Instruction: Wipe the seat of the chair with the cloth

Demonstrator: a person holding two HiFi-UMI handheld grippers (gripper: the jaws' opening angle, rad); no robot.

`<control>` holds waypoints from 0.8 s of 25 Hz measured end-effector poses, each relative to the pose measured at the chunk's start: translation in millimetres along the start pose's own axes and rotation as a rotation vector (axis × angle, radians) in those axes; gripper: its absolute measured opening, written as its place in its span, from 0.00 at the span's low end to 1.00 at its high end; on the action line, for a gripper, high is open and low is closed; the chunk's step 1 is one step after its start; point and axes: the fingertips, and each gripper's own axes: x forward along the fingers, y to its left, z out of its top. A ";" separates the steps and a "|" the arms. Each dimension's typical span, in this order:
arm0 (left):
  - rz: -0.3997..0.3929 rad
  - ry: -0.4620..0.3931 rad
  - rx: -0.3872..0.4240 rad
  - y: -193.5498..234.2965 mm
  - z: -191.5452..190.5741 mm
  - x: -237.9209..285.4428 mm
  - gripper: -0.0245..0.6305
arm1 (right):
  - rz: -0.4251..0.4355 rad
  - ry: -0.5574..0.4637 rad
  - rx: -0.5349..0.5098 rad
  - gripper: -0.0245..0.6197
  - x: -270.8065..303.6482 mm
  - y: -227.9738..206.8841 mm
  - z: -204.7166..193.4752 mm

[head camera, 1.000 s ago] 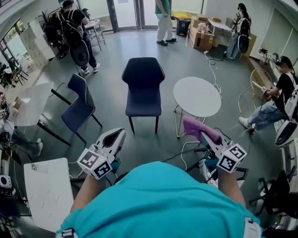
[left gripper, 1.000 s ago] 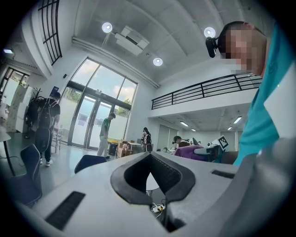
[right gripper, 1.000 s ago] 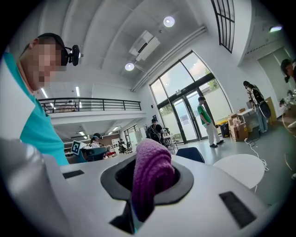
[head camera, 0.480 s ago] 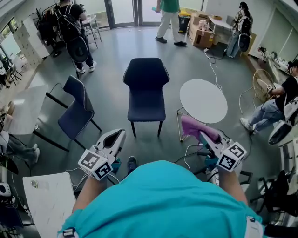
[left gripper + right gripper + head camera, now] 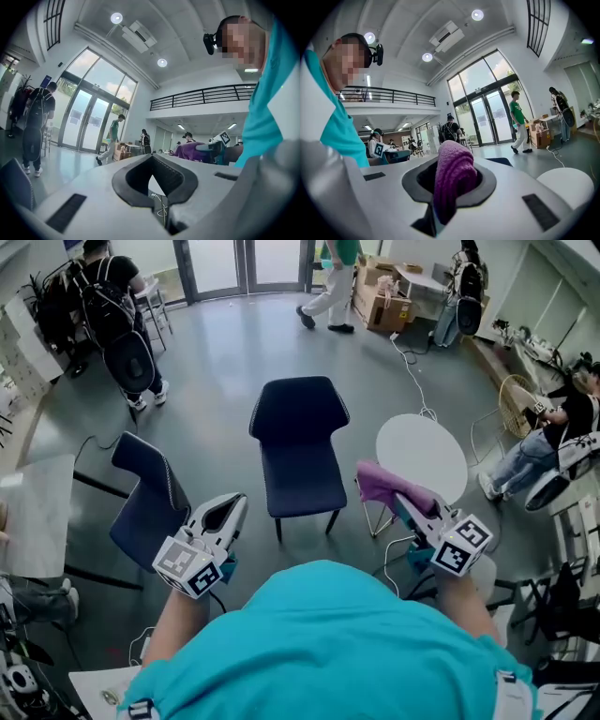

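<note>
Step in hand, by my read: carrying the cloth to the chair. No wiping begun.

- R tool [image 5: 405, 502] was clamped on the purple cloth [image 5: 380, 482]. The right gripper view showed a thick fold bunched between the jaws and spilling over the front.
- The cloth was held in the air, well short of the seat. In the head view it sat off the seat's front-right corner, between the seat and the round white worktop [image 5: 424, 454]. It touched neither.
- L tool [image 5: 232, 505] had its jaws together at the tips w/ nothing between them. It was held low, off the seat's front-left corner, and looked idle.
- The dark blue chair [image 5: 295, 418] stood upright on the grey floor [image 5: 216, 381], w/ its back at the far edge. The seat [image 5: 302, 486] faced the person and was bare, w/ no cloth on it. Dirt, if any, was too small to tell.
- A 2nd dark chair [image 5: 145, 507] stood near the L tool, angled away. It was prob. not the target.

Next move, as I judge it:
- Bring the R tool fwd and down so the hanging fold lands flat on the seat, near one edge.
- Then sweep edge to edge w/ light pressure, keeping the grip firm so the cloth does not slip out.
- The L tool could steady the chair back if the chair slides.

Risk: the tool's hard tips could scrape the seat if the cloth is not under them.
</note>
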 end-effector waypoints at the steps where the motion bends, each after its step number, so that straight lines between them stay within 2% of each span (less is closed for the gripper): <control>1: -0.002 -0.005 -0.008 13.4 1.3 5.3 0.04 | 0.001 0.012 -0.004 0.13 12.4 -1.2 -0.7; 5: -0.009 -0.004 -0.039 46.9 -2.8 31.4 0.04 | -0.011 0.041 0.001 0.13 44.6 -23.8 -1.2; 9: 0.017 0.018 -0.043 67.6 -14.3 66.0 0.04 | -0.001 0.045 0.020 0.13 68.8 -68.0 -1.3; 15: 0.152 0.048 -0.016 83.4 -25.4 151.6 0.04 | 0.089 0.076 0.015 0.13 100.6 -177.4 0.4; 20: 0.293 0.089 -0.112 95.1 -50.0 210.8 0.04 | 0.203 0.168 -0.015 0.13 149.4 -255.1 -14.3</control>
